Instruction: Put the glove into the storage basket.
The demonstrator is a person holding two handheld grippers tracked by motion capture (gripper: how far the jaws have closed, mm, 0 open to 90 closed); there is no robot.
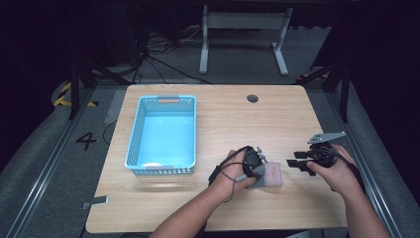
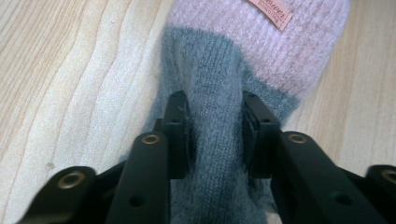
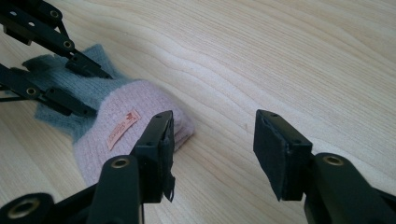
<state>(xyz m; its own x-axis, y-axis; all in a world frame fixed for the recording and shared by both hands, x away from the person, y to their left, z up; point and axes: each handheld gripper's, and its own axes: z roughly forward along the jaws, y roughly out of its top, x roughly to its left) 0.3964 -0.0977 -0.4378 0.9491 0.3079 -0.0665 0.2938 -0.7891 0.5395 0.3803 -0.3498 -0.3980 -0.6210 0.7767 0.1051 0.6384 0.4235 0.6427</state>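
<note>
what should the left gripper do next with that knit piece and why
Probably lift it slightly and carry it toward the blue basket. The left gripper has its fingers pinching a raised fold of the grey and pink knit piece, which otherwise lies on the table. The right gripper is open beside it, touching nothing.

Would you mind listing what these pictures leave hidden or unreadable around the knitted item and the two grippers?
- Knitted item: left gripper view cuts off its pink end at the top edge; the grey end is hidden behind the left gripper, so its full shape is unclear.
- Label: print too small to read in the right gripper view.
- High view: the hand covers the grip.
- Blue basket: a pale patch on the floor is too blurred to identify.
</note>
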